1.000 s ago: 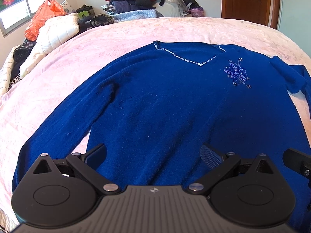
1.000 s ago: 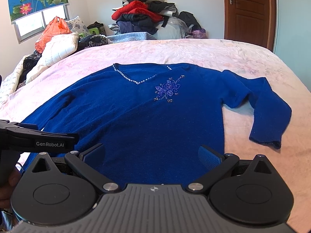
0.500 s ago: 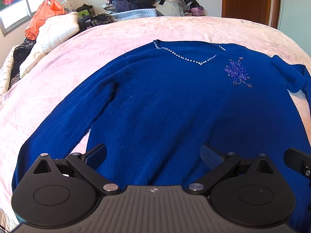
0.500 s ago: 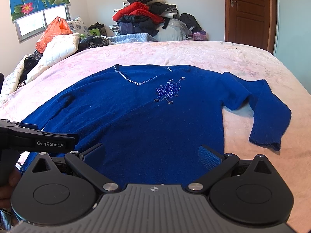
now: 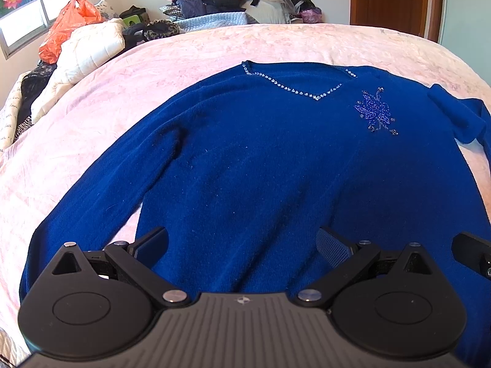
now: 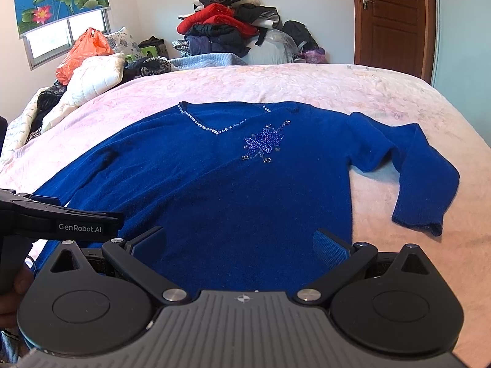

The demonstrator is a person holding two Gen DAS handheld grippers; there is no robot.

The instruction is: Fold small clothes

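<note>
A dark blue V-neck sweater [image 5: 276,165] with a beaded neckline and a beaded flower lies spread flat, front up, on the pink bed [image 5: 190,52]. It also shows in the right wrist view [image 6: 245,190]. Its left sleeve [image 5: 101,190] runs down toward me; its right sleeve [image 6: 426,178] bends at the elbow and lies on the bed. My left gripper [image 5: 242,245] is open and empty above the hem. My right gripper [image 6: 241,245] is open and empty above the hem, to the right of the left one [image 6: 61,224].
A heap of clothes [image 6: 233,30] stands beyond the far edge of the bed. A white quilt [image 6: 92,76] and an orange bag [image 6: 83,52] lie at the far left under the window. A wooden door [image 6: 396,21] is at the far right.
Both grippers have drawn back and up a little, so the sweater sits slightly lower in both views. The jaws have stayed open and the sweater has not moved.
</note>
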